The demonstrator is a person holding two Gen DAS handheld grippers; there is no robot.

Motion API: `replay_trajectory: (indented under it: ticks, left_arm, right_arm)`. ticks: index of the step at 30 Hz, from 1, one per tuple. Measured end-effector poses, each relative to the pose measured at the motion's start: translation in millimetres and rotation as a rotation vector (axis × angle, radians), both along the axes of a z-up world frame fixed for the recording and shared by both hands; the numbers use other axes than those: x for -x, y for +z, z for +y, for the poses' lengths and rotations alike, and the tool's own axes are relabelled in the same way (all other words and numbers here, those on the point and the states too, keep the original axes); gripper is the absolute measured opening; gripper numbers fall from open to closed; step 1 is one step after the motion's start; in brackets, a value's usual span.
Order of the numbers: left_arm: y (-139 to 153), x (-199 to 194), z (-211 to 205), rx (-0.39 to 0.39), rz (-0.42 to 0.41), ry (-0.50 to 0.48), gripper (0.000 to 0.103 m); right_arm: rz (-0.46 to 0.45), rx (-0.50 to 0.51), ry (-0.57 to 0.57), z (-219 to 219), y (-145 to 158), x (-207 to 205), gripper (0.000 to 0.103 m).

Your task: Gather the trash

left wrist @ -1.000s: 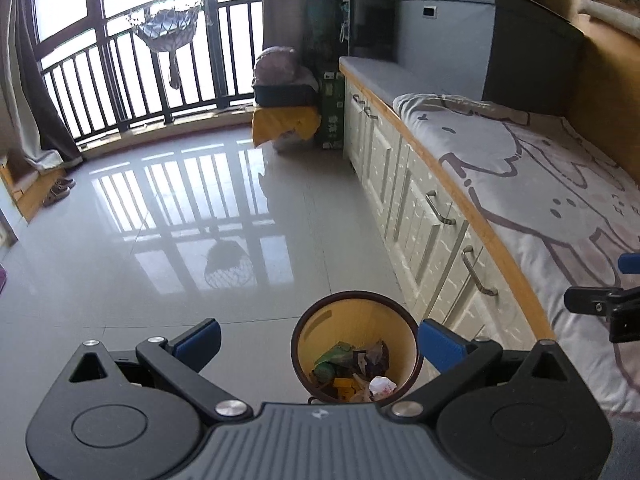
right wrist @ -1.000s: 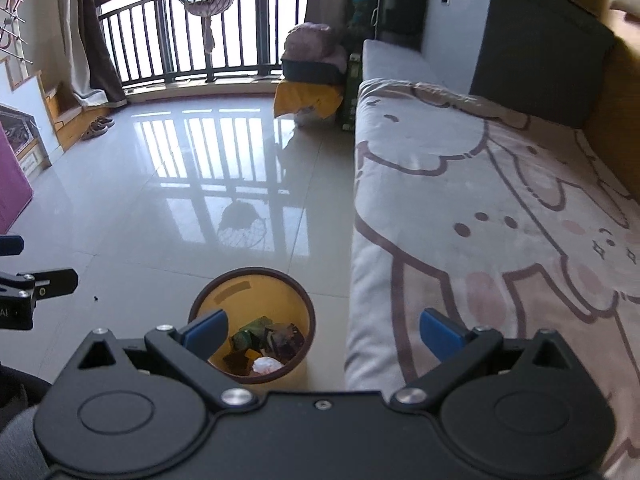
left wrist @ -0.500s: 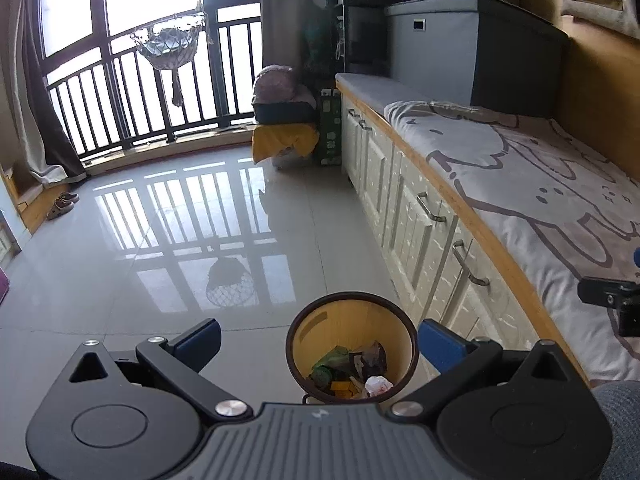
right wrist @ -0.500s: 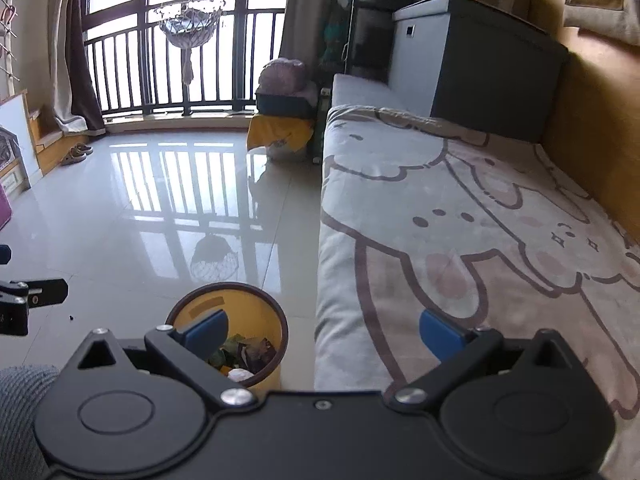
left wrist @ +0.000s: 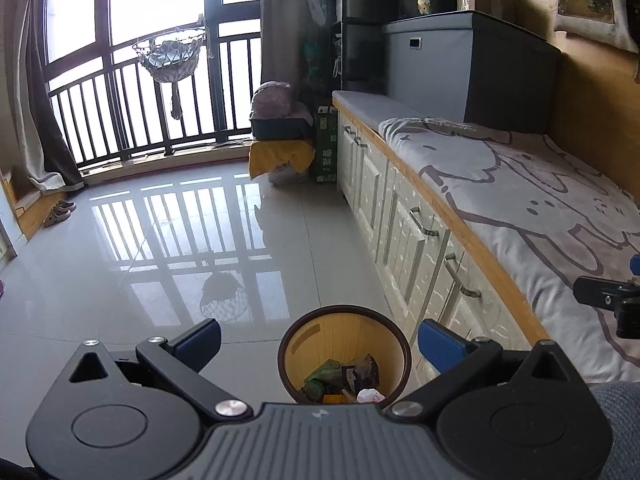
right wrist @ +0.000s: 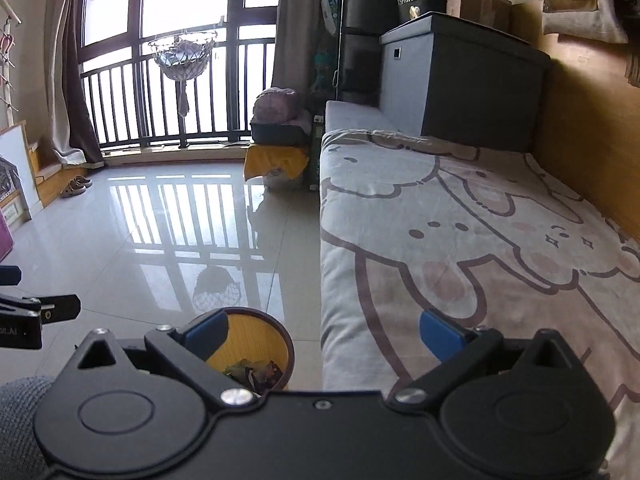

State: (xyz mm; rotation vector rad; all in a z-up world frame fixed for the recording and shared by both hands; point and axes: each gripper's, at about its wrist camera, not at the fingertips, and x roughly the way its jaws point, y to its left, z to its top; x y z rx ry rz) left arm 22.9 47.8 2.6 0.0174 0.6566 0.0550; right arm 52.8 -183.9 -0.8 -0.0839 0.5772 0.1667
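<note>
Trash bin (left wrist: 345,354) below open left hand-held gripper (left wrist: 320,340)

One trash bin (left wrist: 344,344), two grippers, one hanging basket (left wrist: 170,56), one pair of shoes (left wrist: 60,212).

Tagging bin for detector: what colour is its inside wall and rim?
Bin: yellow inside wall, dark brown rim. Left wrist view shows it best.

Bin (right wrist: 280,344) half hidden by right claw (right wrist: 322,334), trash (right wrist: 256,372) unidentifiable
</note>
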Motion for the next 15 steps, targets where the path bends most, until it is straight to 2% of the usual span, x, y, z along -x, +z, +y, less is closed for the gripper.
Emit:
replay_trajectory:
  ticks: [15]
  left_arm:
    - [-4.2, -2.8, 4.1, 0.039, 0.016, 0.007, 0.103]
  right_arm:
    - [0.036, 0.024, 0.002, 5.7, -7.7, -3.6, 0.103]
